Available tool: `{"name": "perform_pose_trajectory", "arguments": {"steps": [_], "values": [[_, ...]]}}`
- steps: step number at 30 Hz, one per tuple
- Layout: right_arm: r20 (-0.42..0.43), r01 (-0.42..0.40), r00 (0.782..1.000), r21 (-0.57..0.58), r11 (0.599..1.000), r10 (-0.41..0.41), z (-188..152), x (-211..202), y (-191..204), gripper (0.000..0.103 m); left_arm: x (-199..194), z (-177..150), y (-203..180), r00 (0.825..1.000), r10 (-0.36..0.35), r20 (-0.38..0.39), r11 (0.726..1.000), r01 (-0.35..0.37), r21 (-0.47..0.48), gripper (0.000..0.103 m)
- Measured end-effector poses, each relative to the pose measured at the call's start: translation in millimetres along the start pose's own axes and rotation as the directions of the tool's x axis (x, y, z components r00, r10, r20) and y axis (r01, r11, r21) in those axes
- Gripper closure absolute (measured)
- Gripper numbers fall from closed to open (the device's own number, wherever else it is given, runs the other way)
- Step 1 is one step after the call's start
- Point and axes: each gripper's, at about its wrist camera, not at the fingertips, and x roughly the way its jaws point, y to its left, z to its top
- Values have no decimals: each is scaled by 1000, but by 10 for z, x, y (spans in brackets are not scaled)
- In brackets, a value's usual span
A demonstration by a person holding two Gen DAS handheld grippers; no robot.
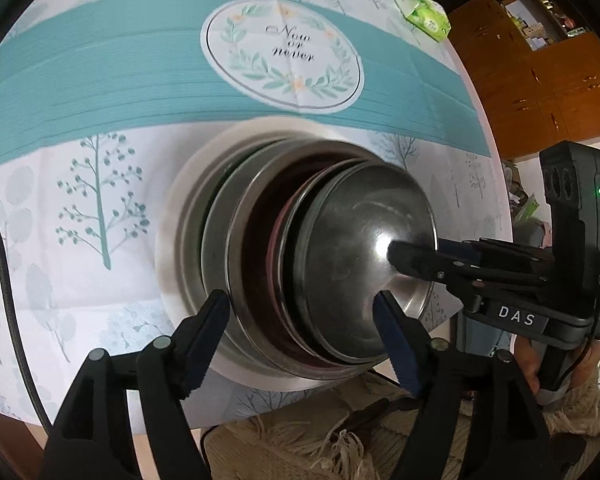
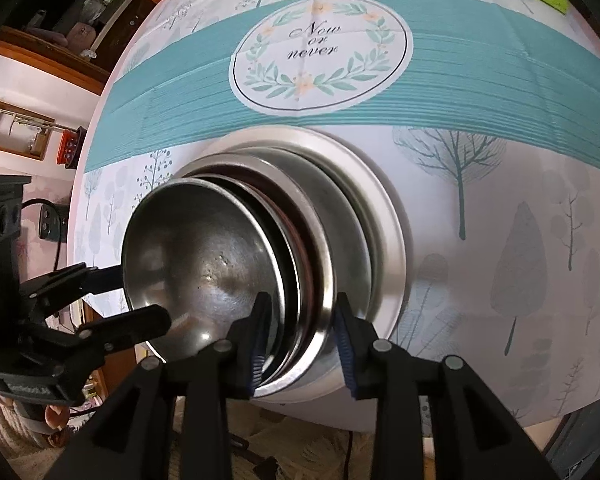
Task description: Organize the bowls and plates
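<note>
stack: nested steel dishes [image 1: 300, 256] on the tablecloth [image 1: 80, 220], just below the teal band with the "Now or never" emblem [image 1: 282, 54], near the table's front edge
top bowl: steel bowl [image 1: 364, 256] uppermost, tilted, sits in dark-red dish [image 1: 260, 248]
base: wide pale plate [image 1: 172, 248] under all
left gripper: left gripper [image 1: 300, 312] spread wide, fingers straddle the stack's near rims, pads not pressing
right gripper: right gripper [image 2: 302, 336] narrow gap, straddling rims at the stack's near side; one finger inside top bowl; pinching or not, cannot tell
extra: green packet [image 1: 422, 14] far beyond emblem; fringed rug [image 1: 300, 436] below table edge
</note>
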Motion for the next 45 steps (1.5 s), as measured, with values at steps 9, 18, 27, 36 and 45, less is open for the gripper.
{"name": "perform_pose_trajectory", "arguments": {"steps": [9,18,27,36,45], "values": [[54,25,998,-8,1000,-25,-68,-138,40,66,-158,-32,-153,999,33,40,998,-35,56,26],[120,26,992,11,1000,-27,-176,-312,75,66,-354,-106,-244,992,68,103,993,-78,94,22],[204,40,978,21,999,-44,-317,-476,148,66,-562,-133,-349,978,112,175,982,-136,132,16],[274,58,960,26,998,-63,-440,-647,197,66,-634,-158,-603,967,131,218,965,-175,195,7],[330,73,941,38,997,-81,-524,-921,77,58,-795,-144,-892,946,126,297,969,-181,165,4]]}}
